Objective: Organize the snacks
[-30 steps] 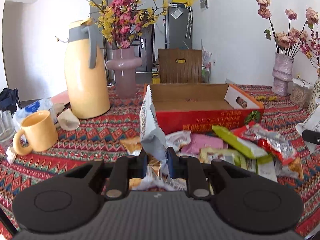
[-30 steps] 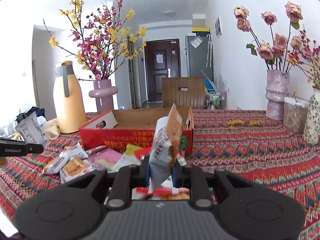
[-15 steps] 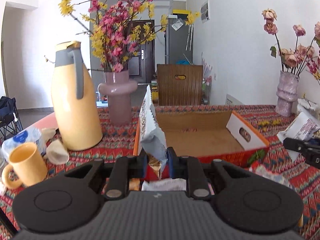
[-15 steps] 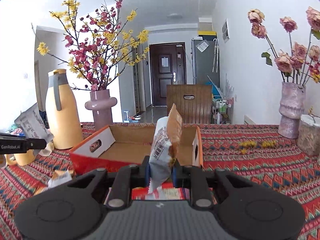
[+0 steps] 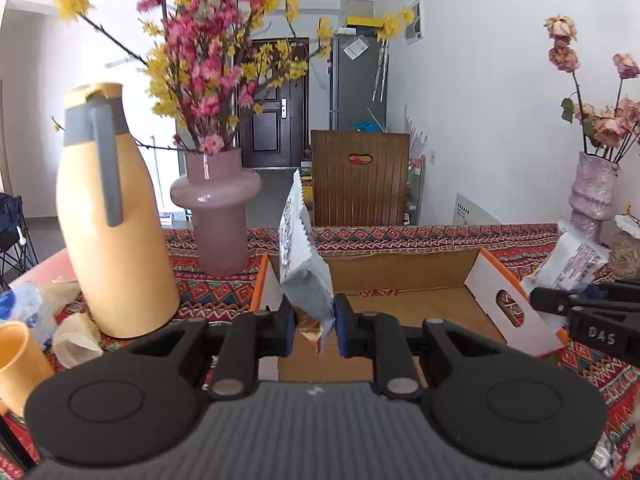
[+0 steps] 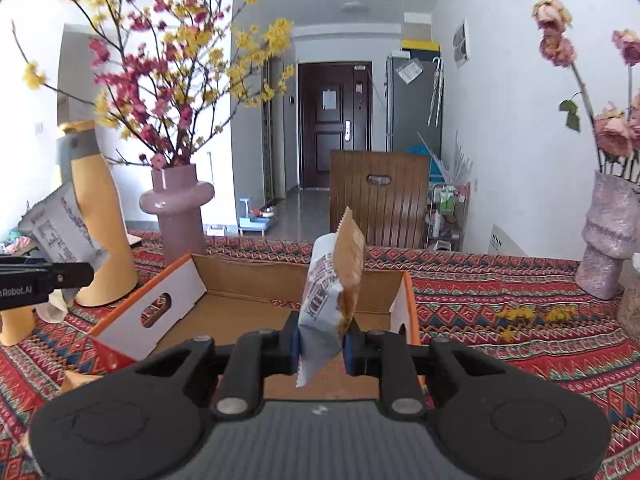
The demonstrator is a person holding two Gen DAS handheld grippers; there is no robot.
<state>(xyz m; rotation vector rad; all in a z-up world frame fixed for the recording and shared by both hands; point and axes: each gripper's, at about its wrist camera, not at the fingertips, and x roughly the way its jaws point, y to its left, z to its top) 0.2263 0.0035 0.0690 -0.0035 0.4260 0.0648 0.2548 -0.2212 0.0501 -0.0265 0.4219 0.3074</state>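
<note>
A table (image 6: 500, 296) covered in a red patterned cloth carried an open cardboard box (image 5: 400, 308) near its middle. Toward the left edge stood a yellow jug (image 5: 108, 220), a pink vase (image 5: 216, 216) and a yellow mug (image 5: 18, 360). A pale textured vase (image 6: 608, 236) stood by the right edge, with yellow petals (image 6: 520, 314) scattered near it.

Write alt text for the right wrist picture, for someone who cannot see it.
The right gripper is shut on an upright white and orange snack packet, held over an open cardboard box on a red patterned tablecloth. A pink vase of blossoms stands behind, to the left.
</note>
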